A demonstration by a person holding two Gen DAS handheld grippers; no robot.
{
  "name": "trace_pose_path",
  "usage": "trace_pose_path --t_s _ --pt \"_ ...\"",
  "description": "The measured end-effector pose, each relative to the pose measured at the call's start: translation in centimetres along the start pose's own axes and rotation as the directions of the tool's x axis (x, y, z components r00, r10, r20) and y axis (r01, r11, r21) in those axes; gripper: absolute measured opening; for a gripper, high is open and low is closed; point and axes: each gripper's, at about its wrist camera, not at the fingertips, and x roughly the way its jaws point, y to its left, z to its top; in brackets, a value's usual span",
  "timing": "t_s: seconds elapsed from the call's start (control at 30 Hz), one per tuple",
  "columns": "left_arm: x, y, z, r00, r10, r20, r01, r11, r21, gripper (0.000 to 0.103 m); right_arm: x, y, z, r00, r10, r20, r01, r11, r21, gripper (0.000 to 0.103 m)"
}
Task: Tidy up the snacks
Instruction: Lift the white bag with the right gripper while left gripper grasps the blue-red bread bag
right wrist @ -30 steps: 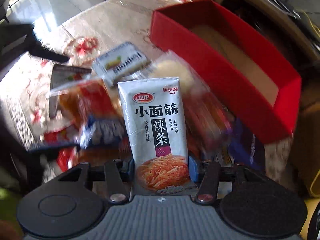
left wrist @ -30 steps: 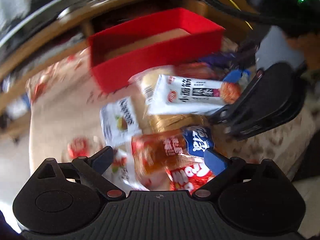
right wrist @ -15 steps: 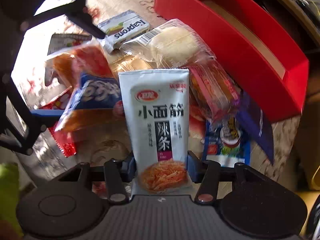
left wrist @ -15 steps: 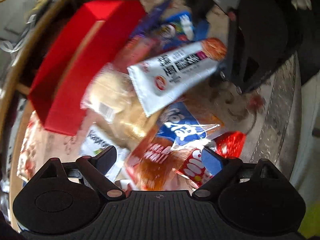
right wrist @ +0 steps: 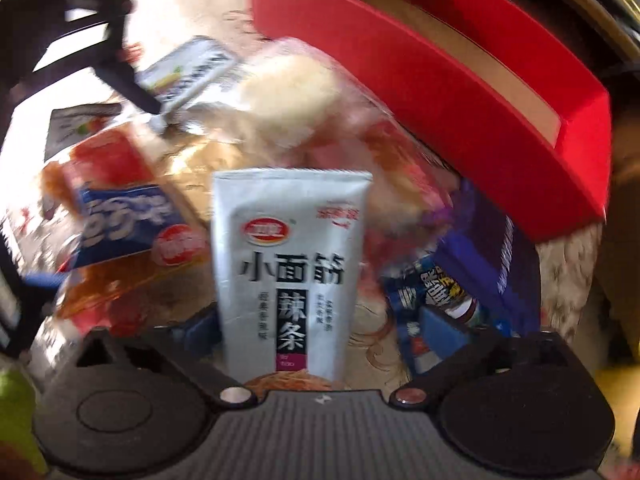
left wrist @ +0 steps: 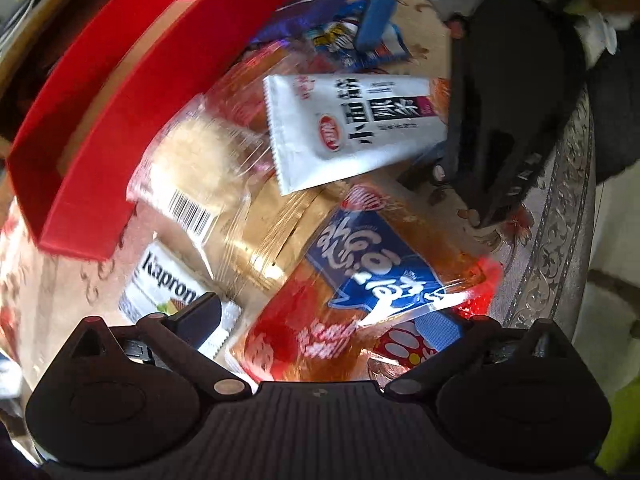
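A pile of snack packets lies on a patterned tablecloth beside a red box [left wrist: 132, 92], also in the right wrist view [right wrist: 460, 80]. My left gripper [left wrist: 320, 320] is open, its fingers either side of an orange packet with a blue label [left wrist: 360, 280]. My right gripper [right wrist: 320, 328] now stands open, its fingers wide apart of the white spicy-strip packet [right wrist: 292, 264], which still stands upright between them. That packet shows in the left wrist view [left wrist: 352, 124] next to the right gripper's body [left wrist: 508, 92].
Around them lie a clear-wrapped bun [left wrist: 200, 164], a white Kaprons packet [left wrist: 168, 292], a gold wrapper [left wrist: 272, 236] and blue and purple packets [right wrist: 460, 280]. The table's edge [left wrist: 568, 240] runs at the right in the left wrist view.
My right gripper's fingers have spread apart from the white packet, which they pinched before. My left gripper has swung and come lower over the orange packet. Both views are blurred by motion.
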Motion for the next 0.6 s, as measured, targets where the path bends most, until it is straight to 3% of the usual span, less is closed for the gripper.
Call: trace_pose_path --t_s 0.1,0.2,0.3,0.33,0.37,0.6 --pt "0.9 -1.1 0.7 0.999 -0.035 -0.015 0.036 0.997 0.068 0.103 0.1 -0.3 0.1 1.000 0.009 0.004 -0.009 1.000 -0.001 0.097" --pt "1.6 -1.0 1.3 0.996 -0.086 -0.013 0.087 0.996 0.038 0.103 -0.1 0.0 0.0 1.000 0.000 0.007 0.000 1.000 -0.005 0.096" --pt "2.5 0.5 2.0 0.989 -0.132 -0.066 0.130 0.991 -0.027 0.103 -1.1 0.1 -1.1 0.999 0.018 0.033 -0.018 1.000 0.013 0.072" --pt "2.8 1.3 2.0 0.989 -0.130 -0.073 0.127 0.990 -0.055 0.103 -1.4 -0.2 -1.4 0.998 0.054 0.040 -0.055 0.998 0.037 0.051" --pt "2.6 1.7 1.9 0.990 -0.120 -0.068 0.115 0.991 -0.073 0.101 -1.7 -0.7 -1.7 0.995 0.089 0.050 -0.092 0.994 0.063 0.042" --pt "0.9 1.0 0.2 0.995 -0.099 -0.031 0.094 0.984 -0.153 0.094 -2.1 -0.4 -3.6 0.995 0.040 0.093 -0.049 0.995 0.092 0.039"
